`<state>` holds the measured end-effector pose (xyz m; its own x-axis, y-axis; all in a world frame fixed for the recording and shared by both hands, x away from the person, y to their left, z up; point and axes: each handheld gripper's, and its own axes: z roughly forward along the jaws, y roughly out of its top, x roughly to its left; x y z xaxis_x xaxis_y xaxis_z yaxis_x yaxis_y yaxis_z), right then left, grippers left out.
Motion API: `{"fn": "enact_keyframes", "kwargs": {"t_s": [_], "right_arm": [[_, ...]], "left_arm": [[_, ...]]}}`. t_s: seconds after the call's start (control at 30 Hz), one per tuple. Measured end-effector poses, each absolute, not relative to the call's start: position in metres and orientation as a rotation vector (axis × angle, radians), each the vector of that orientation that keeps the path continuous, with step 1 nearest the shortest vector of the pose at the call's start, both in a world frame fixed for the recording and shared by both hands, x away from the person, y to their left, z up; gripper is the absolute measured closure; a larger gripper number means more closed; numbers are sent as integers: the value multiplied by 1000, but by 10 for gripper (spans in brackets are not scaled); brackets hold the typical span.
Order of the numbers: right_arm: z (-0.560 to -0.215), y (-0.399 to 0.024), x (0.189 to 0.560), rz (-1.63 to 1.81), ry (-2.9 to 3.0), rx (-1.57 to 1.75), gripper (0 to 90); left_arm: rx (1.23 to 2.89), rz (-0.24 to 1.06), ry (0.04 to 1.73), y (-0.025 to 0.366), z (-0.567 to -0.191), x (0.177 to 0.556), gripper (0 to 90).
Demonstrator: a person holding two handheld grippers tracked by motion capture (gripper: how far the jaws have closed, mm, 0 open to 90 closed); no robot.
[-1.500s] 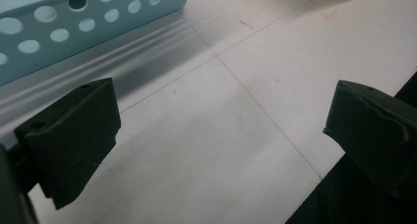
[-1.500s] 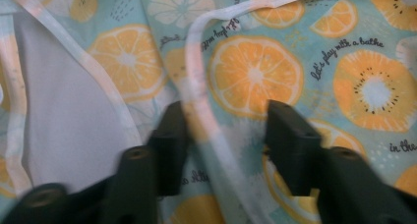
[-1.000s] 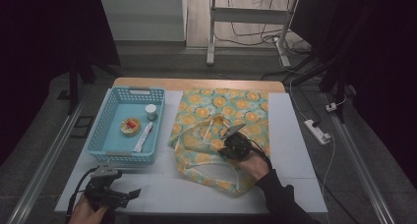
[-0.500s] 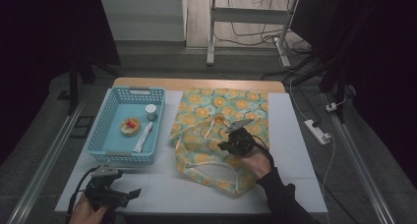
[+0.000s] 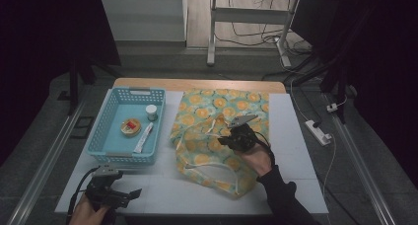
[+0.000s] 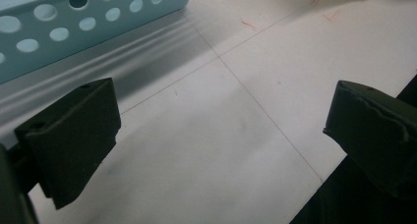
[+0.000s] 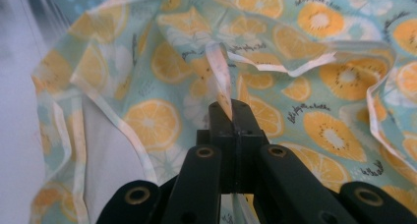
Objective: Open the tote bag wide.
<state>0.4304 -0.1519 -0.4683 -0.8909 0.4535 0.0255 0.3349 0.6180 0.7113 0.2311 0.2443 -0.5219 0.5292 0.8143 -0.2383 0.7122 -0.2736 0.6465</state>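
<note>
A fruit-print cloth bag (image 5: pixel 217 136), pale green with orange slices, lies spread and rumpled across the middle and right of the white table (image 5: pixel 300 151), its far edge near the wooden strip at the back. A white strap (image 7: pixel 220 79) rises from the fabric, and the right gripper (image 5: pixel 237 134) has its 2 jaws pressed together on that strap, pulling it up taut above the bag's opening; the right hand (image 5: pixel 256 158) and dark sleeve reach in behind it. To the left of the bag, just beside it, a light blue perforated basket (image 5: pixel 106 146) holds 1 small white jar (image 5: pixel 151 112), 1 round red-and-yellow item (image 5: pixel 130 127) and 1 white tube (image 5: pixel 143 138). Nearer the front-left corner, the left gripper (image 5: pixel 125 195) hovers low over bare table with its 2 jaws spread wide apart and nothing between them, the basket's wall (image 6: pixel 88 22) close ahead.
</note>
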Motion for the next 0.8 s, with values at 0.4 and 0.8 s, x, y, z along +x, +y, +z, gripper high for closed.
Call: {"fn": "enact_keyframes", "kwargs": {"t_s": [0.4, 0.8], "right_arm": [[-445, -153, 434, 1215, 2626, 641, 900], [-429, -160, 437, 1284, 2577, 645, 900]], "left_arm": [[2055, 196, 1246, 243, -522, 231, 3], [2045, 192, 1249, 244, -522, 231, 3]]}}
